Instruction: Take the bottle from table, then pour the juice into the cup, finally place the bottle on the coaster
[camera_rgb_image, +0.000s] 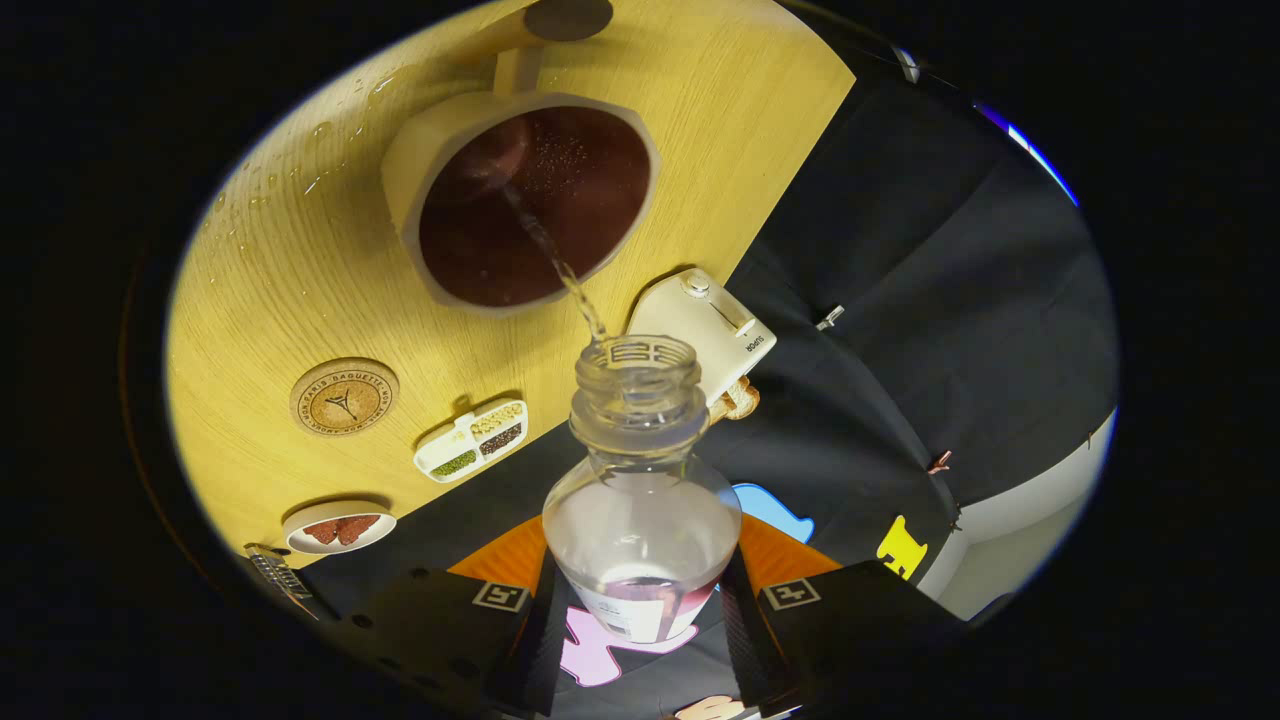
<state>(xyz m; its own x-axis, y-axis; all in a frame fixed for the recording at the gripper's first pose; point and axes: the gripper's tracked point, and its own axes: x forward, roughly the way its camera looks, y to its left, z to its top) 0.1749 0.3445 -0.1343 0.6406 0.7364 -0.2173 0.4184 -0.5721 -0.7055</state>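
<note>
My gripper (640, 610) is shut on a clear plastic bottle (640, 500), both fingers pressing its lower body. The bottle is tipped forward, its open neck (637, 375) pointing toward a white cup (410, 170) on the wooden table (300, 280). A thin stream of dark juice (570, 280) runs from the neck into the cup, which holds dark juice (540, 200) up to a high level. A little juice is left in the bottle's base. A round cork coaster (344, 397) lies on the table beside the cup, bare.
A white toaster (705, 325) stands by the table edge close to the bottle neck. A small divided dish of grains (471, 440) and a plate with red pieces (338, 527) lie near the coaster. Water drops (300, 170) dot the table. A dark round object (568, 17) lies beyond the cup.
</note>
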